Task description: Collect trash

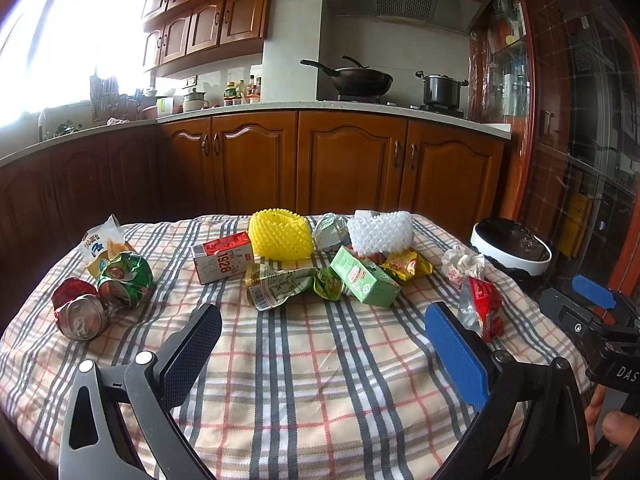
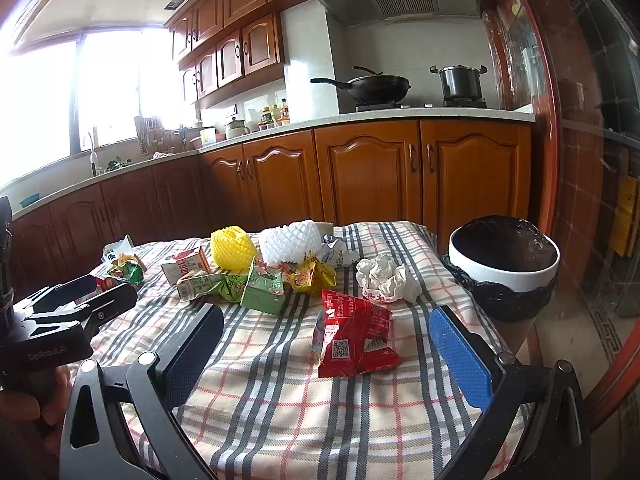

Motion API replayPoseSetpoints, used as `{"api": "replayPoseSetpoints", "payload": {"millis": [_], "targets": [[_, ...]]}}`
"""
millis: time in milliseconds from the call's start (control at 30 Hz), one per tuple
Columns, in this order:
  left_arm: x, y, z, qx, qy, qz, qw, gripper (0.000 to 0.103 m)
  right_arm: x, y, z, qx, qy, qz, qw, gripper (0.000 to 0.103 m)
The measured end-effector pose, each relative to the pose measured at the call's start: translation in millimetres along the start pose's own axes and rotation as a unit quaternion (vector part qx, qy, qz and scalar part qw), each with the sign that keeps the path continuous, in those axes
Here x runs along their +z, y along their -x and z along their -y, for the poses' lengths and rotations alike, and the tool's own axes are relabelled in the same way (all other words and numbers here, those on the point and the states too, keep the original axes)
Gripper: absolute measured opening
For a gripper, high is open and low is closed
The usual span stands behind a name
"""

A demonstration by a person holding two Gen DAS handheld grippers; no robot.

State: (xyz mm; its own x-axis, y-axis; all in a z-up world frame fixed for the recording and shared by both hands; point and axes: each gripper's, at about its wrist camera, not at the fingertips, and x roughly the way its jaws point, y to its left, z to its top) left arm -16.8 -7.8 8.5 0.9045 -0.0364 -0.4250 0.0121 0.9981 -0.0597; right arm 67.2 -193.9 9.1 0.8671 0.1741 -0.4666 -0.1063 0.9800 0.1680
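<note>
Left wrist: my left hand-held gripper (image 1: pixel 322 350) is spread apart, empty, over the table (image 1: pixel 304 392); crushed cans (image 1: pixel 102 296) front-left.

Right wrist: right hand-held gripper (image 2: pixel 326 350) also apart; red wrapper (image 2: pixel 356 338) lies between its fingers, lined trash bin (image 2: pixel 504 268) just beside the table.

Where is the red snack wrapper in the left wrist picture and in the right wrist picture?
Left wrist view: the red snack wrapper lies at right, just beyond the blue finger.
Right wrist view: the red snack wrapper lies at centre, between the two fingers of the open gripper.
Shared landmark: the crumpled white paper lies just behind it, near the trash bin.
</note>
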Motion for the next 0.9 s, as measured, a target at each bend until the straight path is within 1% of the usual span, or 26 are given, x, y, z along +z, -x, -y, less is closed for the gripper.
{"api": "replayPoseSetpoints", "payload": {"millis": [500, 667, 900], "targets": [[-1.4, -10.5, -2.2, -0.005, 0.003, -0.012, 0.9999, 0.102, -2.6, -6.2, 7.2, 0.002, -0.01, -0.007, 1.0, 0.103], [2.6, -22.9, -7.1, -0.022, 0.018, -0.033, 0.999, 0.102, -2.9, -12.1, 12.6, 0.002, -0.015, -0.018, 1.0, 0.103], [14.9, -52.2, -12.7, -0.049, 0.039, -0.071, 0.9955, 0.102, -3.2, -26.6, 24.8, -0.001, -0.025, -0.043, 0.999, 0.103]]}}
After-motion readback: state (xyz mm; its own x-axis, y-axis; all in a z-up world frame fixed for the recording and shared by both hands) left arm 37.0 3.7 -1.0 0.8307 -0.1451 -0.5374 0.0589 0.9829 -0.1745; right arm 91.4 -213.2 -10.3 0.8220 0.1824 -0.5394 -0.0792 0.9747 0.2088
